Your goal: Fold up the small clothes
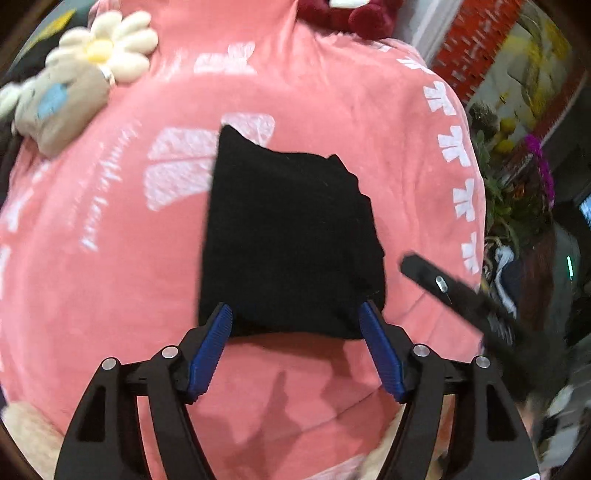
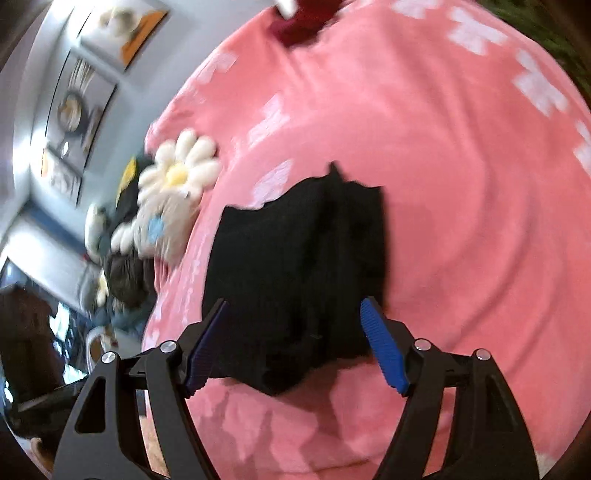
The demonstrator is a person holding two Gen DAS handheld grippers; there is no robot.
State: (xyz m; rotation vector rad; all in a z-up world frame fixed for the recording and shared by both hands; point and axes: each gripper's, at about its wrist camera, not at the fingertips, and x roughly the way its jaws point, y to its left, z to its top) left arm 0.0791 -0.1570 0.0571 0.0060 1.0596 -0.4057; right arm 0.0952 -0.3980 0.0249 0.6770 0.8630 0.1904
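Lying flat on the pink blanket is the black garment — folded into a rough rectangle, one corner poking up at its far edge. Left tool hangs just over the garment's near edge, blue pads spread apart, gripping nothing. Right tool is likewise released over the same near edge. A daisy plush sits well beyond the garment, off to its left — blurry though.

daisy plush blurred; maroon plush cut off at top edge.
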